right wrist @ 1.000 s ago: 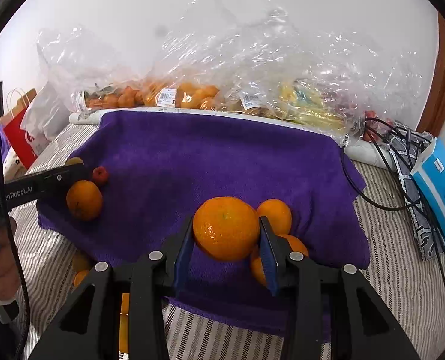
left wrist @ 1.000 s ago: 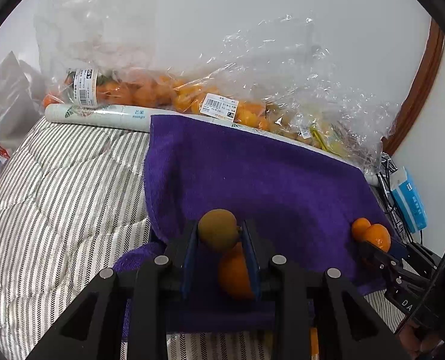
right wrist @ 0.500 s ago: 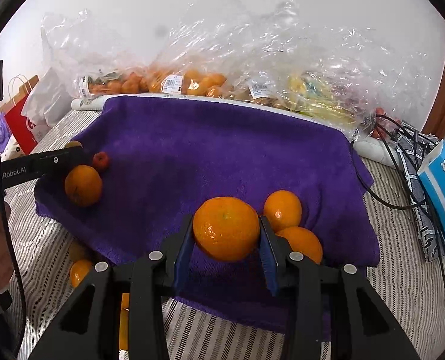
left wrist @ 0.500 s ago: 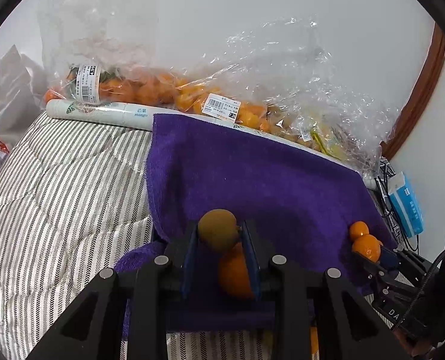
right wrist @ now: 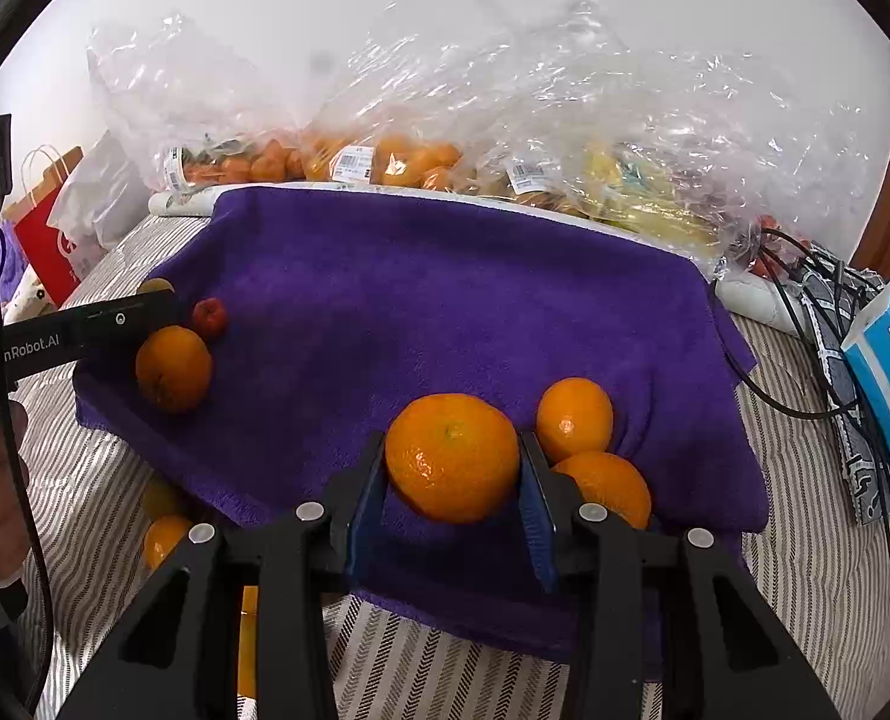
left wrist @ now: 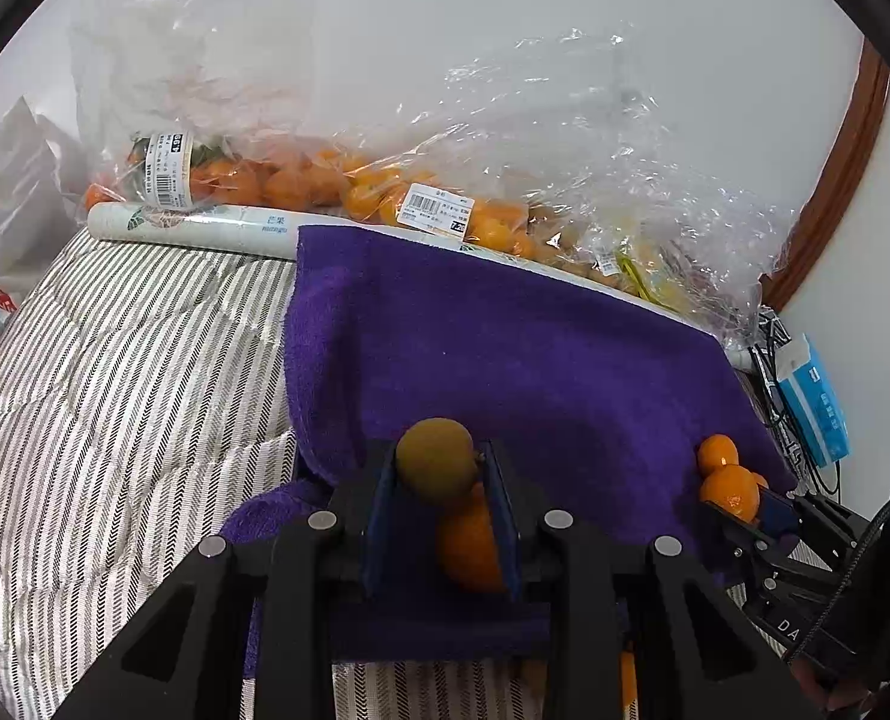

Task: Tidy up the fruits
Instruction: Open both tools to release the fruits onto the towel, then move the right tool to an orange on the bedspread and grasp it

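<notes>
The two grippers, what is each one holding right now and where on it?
The left gripper clamps a brown kiwi across its sides. The right gripper clamps an orange mandarin across its widest part.

left gripper (left wrist: 438, 468): angled down, jaws clamped on a fruit | right gripper (right wrist: 452, 462): angled down, jaws clamped on a fruit

I'm seeing a striped quilt (right wrist: 793, 546) carrying a purple towel (right wrist: 445, 300) at centre, clear fruit bags (right wrist: 505, 138) lying at twelve o'clock, cables (right wrist: 805, 324) trailing at three.
</notes>
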A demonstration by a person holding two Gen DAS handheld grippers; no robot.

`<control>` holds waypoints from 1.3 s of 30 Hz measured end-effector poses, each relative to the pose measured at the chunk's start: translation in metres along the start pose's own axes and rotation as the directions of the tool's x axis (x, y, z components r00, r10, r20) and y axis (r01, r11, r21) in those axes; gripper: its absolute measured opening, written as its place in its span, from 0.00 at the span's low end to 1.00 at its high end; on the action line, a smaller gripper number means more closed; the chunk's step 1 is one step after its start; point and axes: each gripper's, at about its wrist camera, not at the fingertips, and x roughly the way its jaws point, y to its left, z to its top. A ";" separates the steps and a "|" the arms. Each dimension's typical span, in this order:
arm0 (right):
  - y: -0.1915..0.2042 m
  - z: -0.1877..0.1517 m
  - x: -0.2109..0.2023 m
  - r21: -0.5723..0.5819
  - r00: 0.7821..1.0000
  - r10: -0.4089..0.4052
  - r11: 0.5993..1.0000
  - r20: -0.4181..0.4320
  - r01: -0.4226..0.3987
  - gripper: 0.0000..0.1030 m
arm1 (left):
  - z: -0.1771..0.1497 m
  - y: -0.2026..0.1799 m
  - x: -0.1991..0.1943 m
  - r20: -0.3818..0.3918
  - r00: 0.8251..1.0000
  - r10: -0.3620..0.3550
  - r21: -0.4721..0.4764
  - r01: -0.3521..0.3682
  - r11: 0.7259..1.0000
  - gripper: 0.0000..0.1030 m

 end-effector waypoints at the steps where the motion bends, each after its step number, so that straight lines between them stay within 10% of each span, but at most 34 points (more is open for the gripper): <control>1: 0.000 0.000 0.000 0.001 1.000 0.001 1.000 -0.001 -0.001 0.40 | 0.000 -0.001 0.000 0.000 1.000 -0.001 0.004 0.001 1.000 0.27; 5: -0.001 0.001 -0.003 0.006 1.000 0.010 1.000 0.001 -0.010 0.41 | 0.000 -0.004 -0.002 -0.011 1.000 -0.010 0.009 0.010 1.000 0.32; 7: 0.000 0.002 -0.008 0.005 1.000 0.014 1.000 0.026 -0.014 0.46 | 0.000 -0.006 -0.004 -0.013 1.000 -0.021 0.013 0.021 1.000 0.50; 10: 0.001 0.004 -0.021 -0.002 0.997 0.024 1.000 0.078 -0.024 0.58 | 0.000 -0.009 -0.009 0.008 1.000 -0.009 0.028 0.009 1.000 0.51; 28: 0.000 -0.008 -0.103 0.088 0.975 -0.105 0.992 0.197 0.089 0.58 | 0.005 -0.023 -0.058 0.061 0.998 -0.020 0.069 0.016 0.997 0.51; 39: 0.030 -0.047 -0.090 0.087 0.997 0.013 0.996 0.072 -0.019 0.51 | -0.036 0.013 -0.081 0.009 0.999 0.052 0.033 -0.052 0.998 0.51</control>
